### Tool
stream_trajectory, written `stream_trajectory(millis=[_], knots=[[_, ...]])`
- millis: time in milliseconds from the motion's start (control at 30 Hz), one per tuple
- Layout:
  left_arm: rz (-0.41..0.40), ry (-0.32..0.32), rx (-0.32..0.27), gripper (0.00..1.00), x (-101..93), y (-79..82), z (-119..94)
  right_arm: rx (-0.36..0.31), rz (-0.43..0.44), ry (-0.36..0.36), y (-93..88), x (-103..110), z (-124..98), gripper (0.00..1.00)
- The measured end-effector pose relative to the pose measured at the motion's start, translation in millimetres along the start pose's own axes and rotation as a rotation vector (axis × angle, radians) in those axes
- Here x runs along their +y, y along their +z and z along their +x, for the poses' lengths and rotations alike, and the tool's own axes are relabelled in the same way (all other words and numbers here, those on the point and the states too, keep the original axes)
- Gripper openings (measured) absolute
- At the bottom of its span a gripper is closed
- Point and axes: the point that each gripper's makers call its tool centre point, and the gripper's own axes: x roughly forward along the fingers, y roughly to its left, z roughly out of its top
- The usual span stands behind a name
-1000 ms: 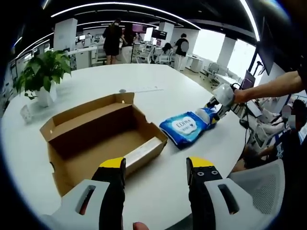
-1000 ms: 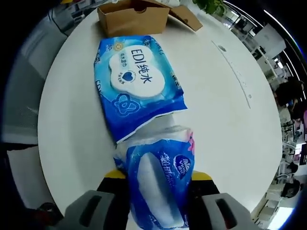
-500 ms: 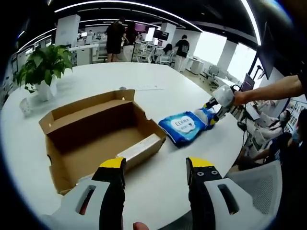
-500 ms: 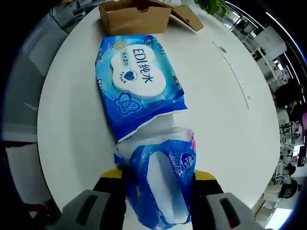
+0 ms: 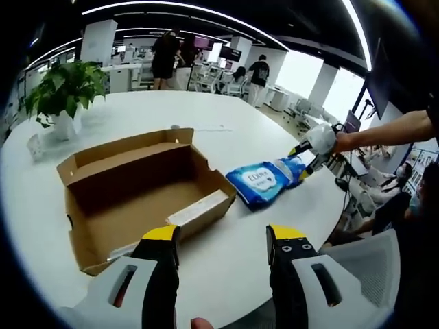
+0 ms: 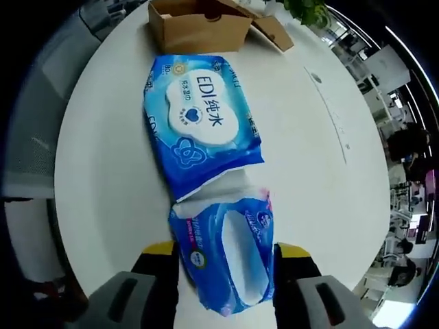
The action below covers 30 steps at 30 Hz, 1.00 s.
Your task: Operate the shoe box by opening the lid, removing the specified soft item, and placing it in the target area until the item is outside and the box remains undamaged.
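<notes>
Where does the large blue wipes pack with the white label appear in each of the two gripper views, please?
Left gripper view: the large wipes pack lies right of centre on the white table, just right of the open cardboard box.
Right gripper view: it lies at upper centre, just below the box.
Shared landmark: the cardboard box.

A round white table (image 5: pixel 226 274) carries an open cardboard box (image 5: pixel 137 195), 2 blue wipe packs (image 6: pixel 199 130) and a potted plant (image 5: pixel 62 96).

The brown cardboard shoe box (image 5: pixel 137 195) lies open on the white desk (image 5: pixel 226 253), its inside bare. Just beside it lie two blue soft wipe packs (image 6: pixel 202 130), end to end, the nearer one (image 6: pixel 226 250) between the right tool (image 6: pixel 226 257) jaws.
</notes>
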Motion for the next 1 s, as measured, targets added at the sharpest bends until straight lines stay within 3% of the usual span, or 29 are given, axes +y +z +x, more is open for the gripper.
stream_trajectory(millis=[167,500,867,1000], knots=[[-0.003,-0.029,-0.011,0.52,-0.2,0.4,1,0.022,0.005,-0.034,0.5,3,-17,0.53],[0.023,-0.085,-0.027,0.52,2.7,6.0,2,0.019,0.101,-0.096,7.0,5,-46,0.54],[0.056,-0.119,-0.034,0.52,11.2,9.4,-6,-0.011,0.280,-0.154,10.7,8,-67,0.54],[0.061,-0.128,-0.033,0.52,14.0,7.2,-11,-0.060,0.390,-0.186,20.3,6,-74,0.54]])
